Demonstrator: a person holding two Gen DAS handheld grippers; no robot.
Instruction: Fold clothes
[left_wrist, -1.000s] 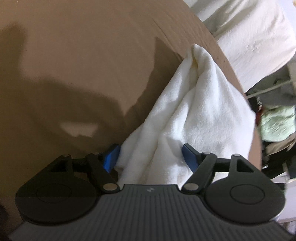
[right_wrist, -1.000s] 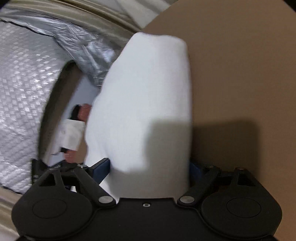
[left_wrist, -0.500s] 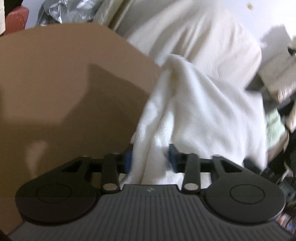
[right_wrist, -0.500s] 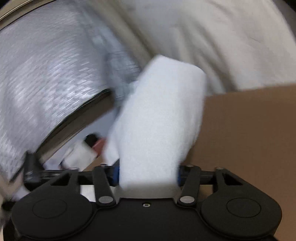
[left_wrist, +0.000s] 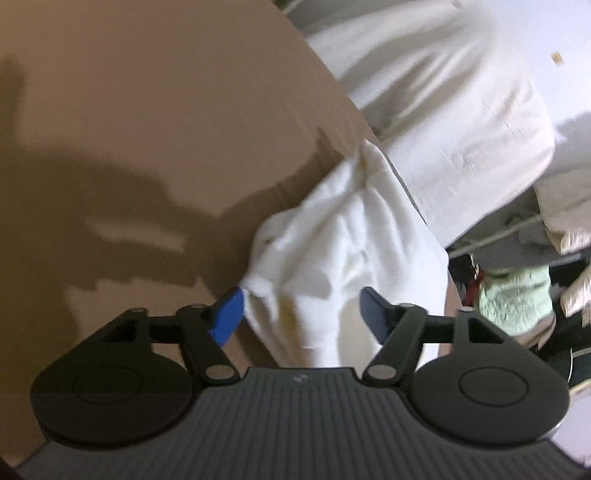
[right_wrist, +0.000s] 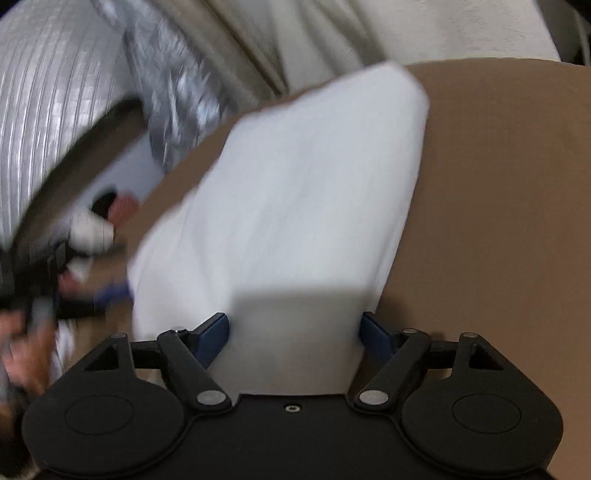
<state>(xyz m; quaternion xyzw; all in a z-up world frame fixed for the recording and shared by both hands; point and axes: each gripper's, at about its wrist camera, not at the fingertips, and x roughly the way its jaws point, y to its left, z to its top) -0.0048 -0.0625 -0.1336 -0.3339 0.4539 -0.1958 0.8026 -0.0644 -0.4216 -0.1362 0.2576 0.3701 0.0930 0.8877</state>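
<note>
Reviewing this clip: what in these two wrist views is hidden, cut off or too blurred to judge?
- Left wrist: the white cloth runs under the left tongs body, so its near end is hidden; grip cannot be confirmed.
- Right wrist: the cloth fills the right tongs gap; motion blur hides folds and edges.
- Right wrist: items at left are smeared, unidentifiable.
- Left wrist: clutter at right is cut off by the edge.

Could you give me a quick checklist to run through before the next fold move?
1. Left gripper open around the towel: ok.
2. Right gripper open around the towel: ok.
3. Towel lying flat on the left side: not ok, bunched and wrinkled.
4. Towel fully on the cardboard: not ok, one edge overhangs.
5. Fingers touching the cloth: cannot tell, blurred.
</note>
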